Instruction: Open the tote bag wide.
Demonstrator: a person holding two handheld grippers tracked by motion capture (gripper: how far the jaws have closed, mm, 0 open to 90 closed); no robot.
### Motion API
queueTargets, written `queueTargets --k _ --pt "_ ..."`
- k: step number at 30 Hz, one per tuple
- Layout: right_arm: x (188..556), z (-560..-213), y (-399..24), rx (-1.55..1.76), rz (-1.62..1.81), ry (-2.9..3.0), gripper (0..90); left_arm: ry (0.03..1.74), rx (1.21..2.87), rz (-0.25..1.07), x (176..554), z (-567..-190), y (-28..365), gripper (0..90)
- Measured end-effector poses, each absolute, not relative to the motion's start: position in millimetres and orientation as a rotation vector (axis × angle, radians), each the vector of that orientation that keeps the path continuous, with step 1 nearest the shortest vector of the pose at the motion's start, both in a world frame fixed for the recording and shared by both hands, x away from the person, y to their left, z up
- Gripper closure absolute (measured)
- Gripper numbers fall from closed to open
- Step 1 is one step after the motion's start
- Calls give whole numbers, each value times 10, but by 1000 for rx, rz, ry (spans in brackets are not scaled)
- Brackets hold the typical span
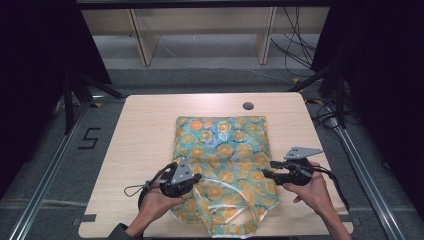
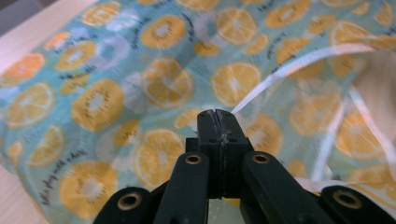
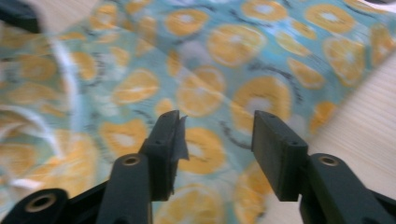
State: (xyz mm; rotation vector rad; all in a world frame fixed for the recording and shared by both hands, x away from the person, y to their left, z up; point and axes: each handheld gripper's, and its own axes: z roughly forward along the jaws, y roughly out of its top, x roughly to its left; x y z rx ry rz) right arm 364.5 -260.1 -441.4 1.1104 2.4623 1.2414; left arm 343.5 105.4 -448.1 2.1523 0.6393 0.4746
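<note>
My left gripper (image 1: 196, 178) is down on the near left part of the orange-slice print garment (image 1: 222, 150), and its jaws are pressed flat together. In the left gripper view the two black pads meet with no gap, right where a white-trimmed edge (image 2: 271, 81) of the fabric runs up to them; whether any cloth is pinched between them I cannot tell. The garment lies flat on the wooden table (image 1: 145, 130), spread from the middle toward the near edge, its looped white trim (image 1: 235, 220) hanging close to that edge. My right gripper (image 1: 266, 172) hovers at the garment's right side, jaws standing apart with nothing between the pads, fabric and bare tabletop below them. A round cable hole (image 1: 248, 106) sits near the table's far edge.
</note>
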Motion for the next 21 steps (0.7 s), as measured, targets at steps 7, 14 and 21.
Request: queueTargets --k 7,14,21 --pt "3513 -4300 -2355 954 1301 2535 466 638 2119 497 3587 -4278 1035 895" --pt "3456 -4419 -2051 844 1238 2644 426 654 2066 484 3662 -4181 1028 895" --pt "3617 -4493 -1981 689 1176 2632 900 627 2094 440 3687 -4132 1042 856"
